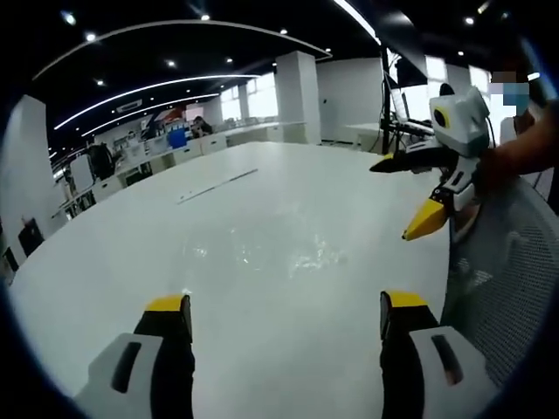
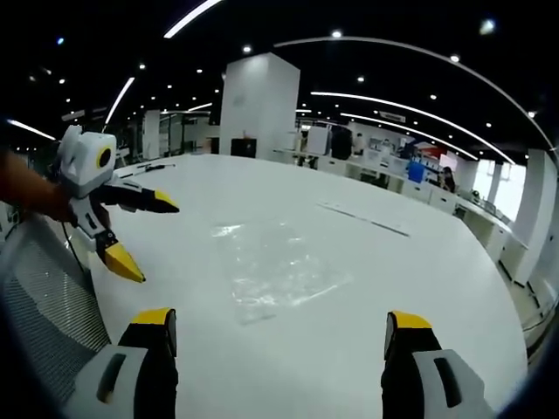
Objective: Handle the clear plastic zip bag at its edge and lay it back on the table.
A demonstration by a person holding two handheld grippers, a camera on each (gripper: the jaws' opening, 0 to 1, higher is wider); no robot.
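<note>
— White table fills the left gripper view; where's the bag?
— Bag lies flat at twelve o'clock from the left gripper, jaws spread, empty.
— Right gripper view?
— Bag at eleven o'clock; right gripper also spread, empty. Approach low and pinch only its near edge.
</note>
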